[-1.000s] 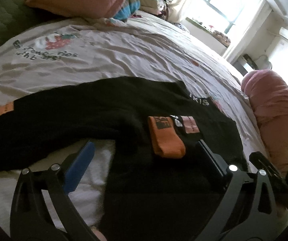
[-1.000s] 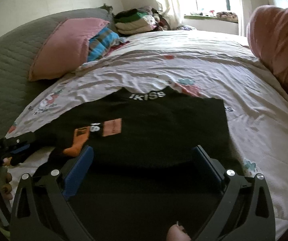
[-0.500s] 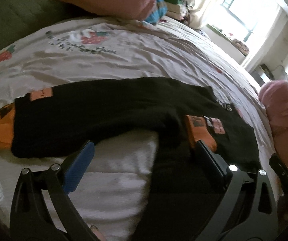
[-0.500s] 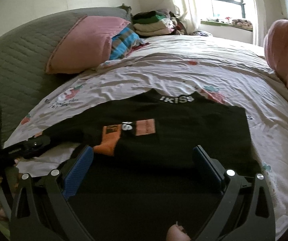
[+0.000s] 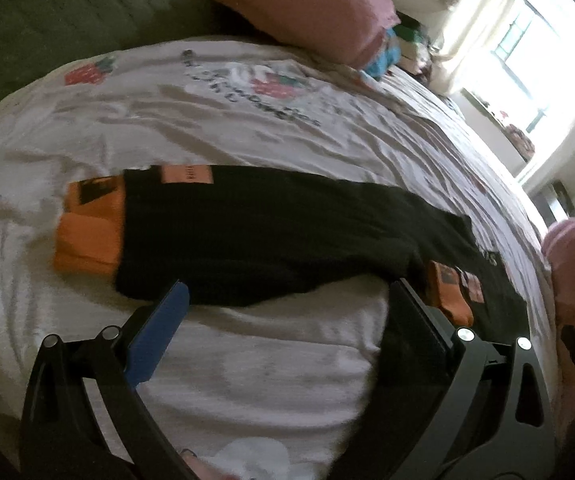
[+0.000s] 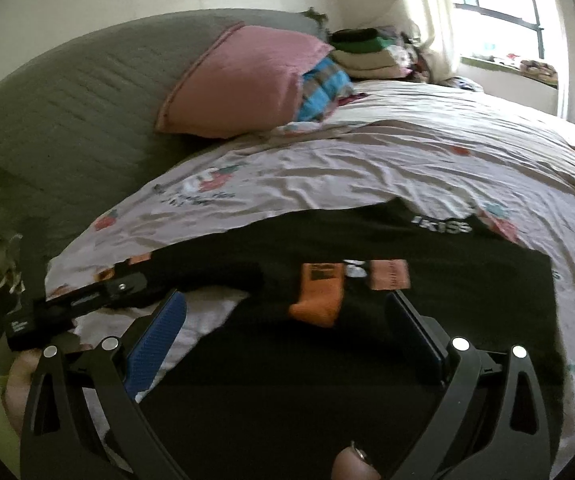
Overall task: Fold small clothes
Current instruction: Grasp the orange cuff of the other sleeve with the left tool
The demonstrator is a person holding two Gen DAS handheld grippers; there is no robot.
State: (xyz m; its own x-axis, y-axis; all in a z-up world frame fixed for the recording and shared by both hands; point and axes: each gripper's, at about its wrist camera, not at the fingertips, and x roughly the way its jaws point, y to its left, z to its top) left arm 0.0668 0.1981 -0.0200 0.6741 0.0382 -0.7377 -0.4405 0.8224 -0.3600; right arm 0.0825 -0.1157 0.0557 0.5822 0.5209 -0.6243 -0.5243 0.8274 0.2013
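From my left wrist camera, my left gripper has its jaws spread wide and holds nothing, hovering above the pale bed sheet just at the near edge of the outstretched sleeve of the black sweatshirt. That sleeve lies flat across the sheet, ending in an orange cuff off to the left, with a pink pillow beyond it near the headboard. From my right wrist camera, my right gripper is likewise wide apart and empty, poised over the body of the black sweatshirt, which is spread on the bed sheet. The other sleeve is folded in over the chest, its orange cuff lying between my fingers' tips. My left gripper shows at the left edge, beside the outstretched sleeve, and the pink pillow leans on the grey headboard.
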